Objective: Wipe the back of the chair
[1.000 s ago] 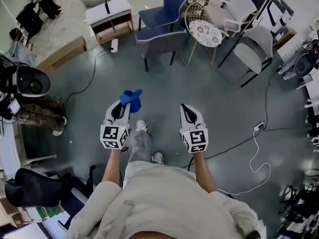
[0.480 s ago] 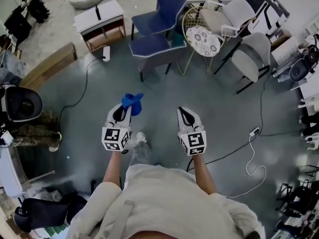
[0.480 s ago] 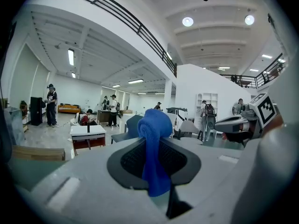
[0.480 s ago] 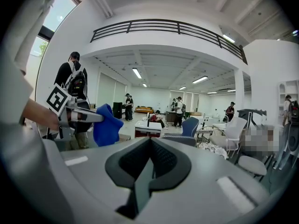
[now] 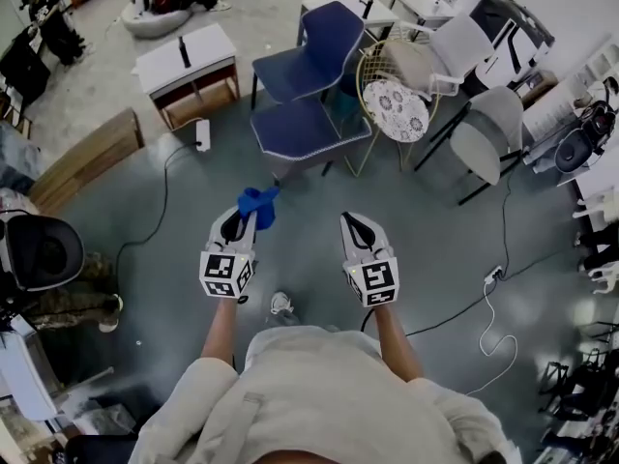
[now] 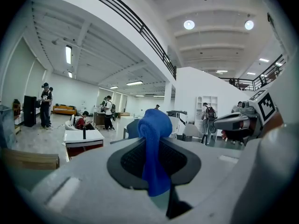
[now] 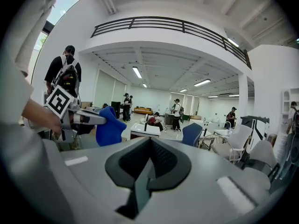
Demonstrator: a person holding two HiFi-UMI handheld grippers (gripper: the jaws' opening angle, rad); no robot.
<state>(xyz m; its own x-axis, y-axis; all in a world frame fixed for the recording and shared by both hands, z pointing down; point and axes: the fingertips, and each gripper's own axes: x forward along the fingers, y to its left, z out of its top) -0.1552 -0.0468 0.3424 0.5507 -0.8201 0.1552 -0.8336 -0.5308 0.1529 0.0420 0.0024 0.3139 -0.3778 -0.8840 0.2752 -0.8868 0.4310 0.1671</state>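
My left gripper (image 5: 243, 217) is shut on a blue cloth (image 5: 257, 203), which bunches up past its tip; in the left gripper view the cloth (image 6: 153, 148) hangs between the closed pads. My right gripper (image 5: 351, 222) is shut with nothing in it, level with the left one. A blue chair (image 5: 311, 85) stands ahead of both grippers on the grey floor, its back (image 5: 333, 29) on the far side and its seat toward me. The chair (image 7: 191, 133) shows small in the right gripper view.
A gold wire chair with a patterned cushion (image 5: 397, 82) and grey-white chairs (image 5: 488, 122) stand right of the blue chair. A white low table (image 5: 189, 71) and a wooden box (image 5: 87, 158) lie left. Cables (image 5: 493, 298) run over the floor at right. People stand far off.
The view has moved forward: the blue chair and the furniture around it are nearer and lower in the head view. Both grippers keep their pose, the cloth still held.
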